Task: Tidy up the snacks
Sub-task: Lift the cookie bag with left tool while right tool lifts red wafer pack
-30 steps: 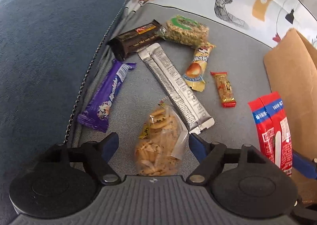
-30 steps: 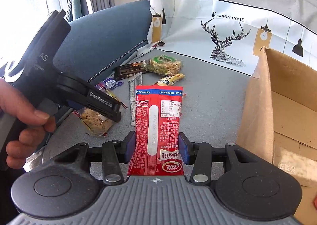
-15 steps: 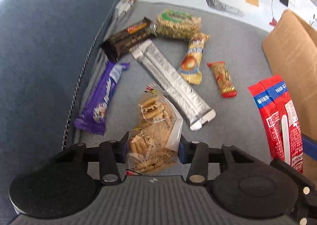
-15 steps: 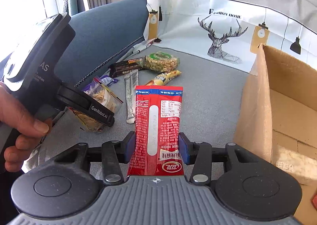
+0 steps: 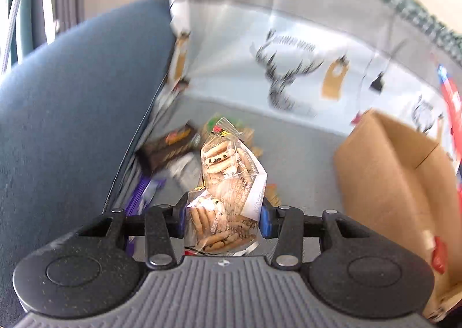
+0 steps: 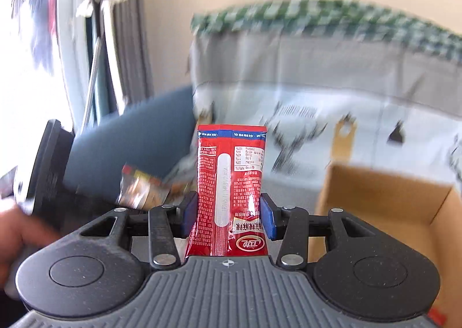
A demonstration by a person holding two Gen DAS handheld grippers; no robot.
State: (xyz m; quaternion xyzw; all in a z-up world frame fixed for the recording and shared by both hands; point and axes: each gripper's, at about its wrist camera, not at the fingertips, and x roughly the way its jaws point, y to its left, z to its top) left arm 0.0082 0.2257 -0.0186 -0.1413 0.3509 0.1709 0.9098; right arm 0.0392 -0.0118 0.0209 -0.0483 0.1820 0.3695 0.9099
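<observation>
Snacks held in both grippers above a grey cushion (image 5: 300, 160). Left gripper (image 5: 222, 219) is clenched on a clear crinkled biscuit bag (image 5: 223, 180), its blue pads pressing both sides. Right gripper (image 6: 226, 216) grips a glossy red packet (image 6: 229, 183), held upright. Only the left view shows the remaining snacks on the cushion: a dark bar (image 5: 170, 149) and a purple wrapper (image 5: 143, 196), both blurred; others behind the bag are hard to make out. Only the right view shows a hand (image 6: 13, 235), cut off at the edge. A cardboard box (image 5: 398, 172), open-topped, stands to the right in both views. Printed cloth (image 5: 288, 48) drapes behind.
</observation>
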